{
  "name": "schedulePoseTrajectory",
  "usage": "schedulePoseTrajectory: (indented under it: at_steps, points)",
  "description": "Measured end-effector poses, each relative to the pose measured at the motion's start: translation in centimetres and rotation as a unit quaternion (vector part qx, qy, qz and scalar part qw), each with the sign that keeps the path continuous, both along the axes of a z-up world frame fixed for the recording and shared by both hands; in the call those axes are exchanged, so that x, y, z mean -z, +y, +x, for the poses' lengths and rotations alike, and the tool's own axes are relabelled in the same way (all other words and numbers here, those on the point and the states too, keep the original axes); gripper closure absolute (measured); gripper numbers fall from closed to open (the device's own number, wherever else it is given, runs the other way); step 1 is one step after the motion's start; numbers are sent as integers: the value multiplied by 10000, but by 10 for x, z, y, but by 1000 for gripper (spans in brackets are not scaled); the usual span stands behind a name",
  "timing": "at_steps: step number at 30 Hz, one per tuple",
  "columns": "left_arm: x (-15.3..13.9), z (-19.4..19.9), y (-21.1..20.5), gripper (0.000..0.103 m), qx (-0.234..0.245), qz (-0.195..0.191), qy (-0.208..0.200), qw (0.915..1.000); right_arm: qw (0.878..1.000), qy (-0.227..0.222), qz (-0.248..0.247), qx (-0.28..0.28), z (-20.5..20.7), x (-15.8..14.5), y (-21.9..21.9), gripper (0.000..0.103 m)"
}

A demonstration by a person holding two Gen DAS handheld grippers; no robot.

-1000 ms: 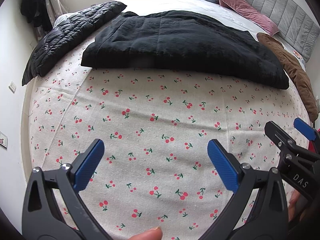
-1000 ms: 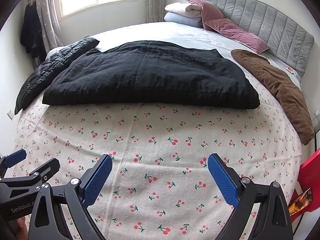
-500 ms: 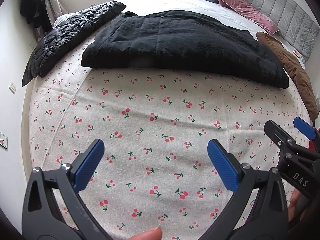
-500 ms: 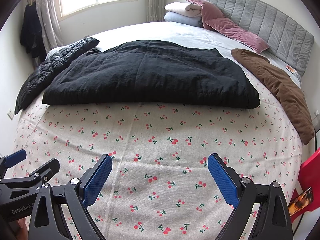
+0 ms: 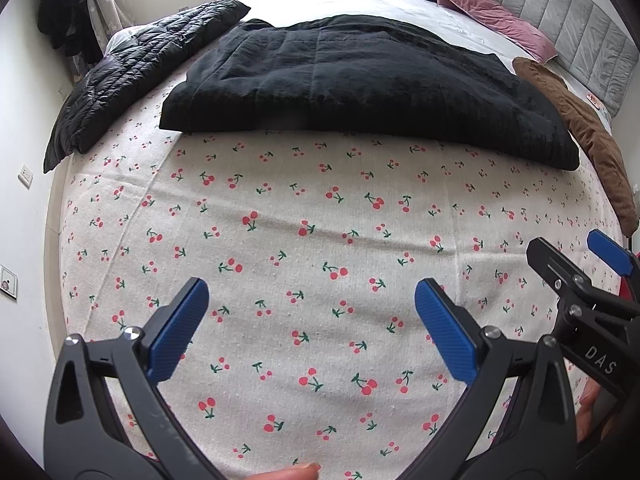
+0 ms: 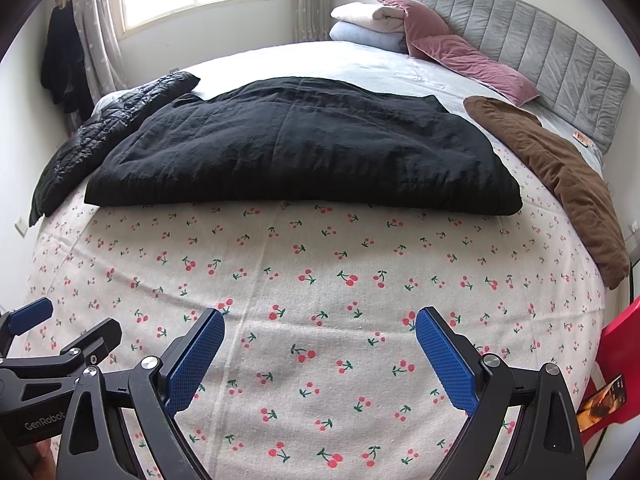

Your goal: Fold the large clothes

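Observation:
A large black padded garment (image 5: 360, 80) lies folded flat across the middle of the bed, also in the right wrist view (image 6: 300, 148). My left gripper (image 5: 312, 320) is open and empty over the cherry-print sheet (image 5: 304, 240), well short of the garment. My right gripper (image 6: 320, 354) is open and empty too, at the same near edge. Each gripper shows in the other's view: the right one at the right edge (image 5: 580, 264), the left one at the lower left (image 6: 60, 332).
A black quilted puffer jacket (image 5: 132, 68) lies at the bed's left edge. A brown garment (image 6: 560, 176) lies along the right side. Pink pillows (image 6: 460, 56) and folded bedding (image 6: 368, 24) sit by the grey headboard (image 6: 540, 52). A red object (image 6: 620, 340) stands at the right.

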State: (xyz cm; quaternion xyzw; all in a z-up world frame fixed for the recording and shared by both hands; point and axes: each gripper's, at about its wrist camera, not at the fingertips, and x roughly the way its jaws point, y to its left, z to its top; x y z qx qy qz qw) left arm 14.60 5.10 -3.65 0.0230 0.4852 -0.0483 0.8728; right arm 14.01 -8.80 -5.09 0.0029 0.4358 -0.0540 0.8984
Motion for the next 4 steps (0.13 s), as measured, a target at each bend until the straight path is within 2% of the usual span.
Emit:
schedulePoseTrajectory:
  at_steps: [4]
  points:
    - [4, -2, -4, 0, 56, 106, 9, 9999, 10000, 58, -5, 6, 0, 4, 0, 6]
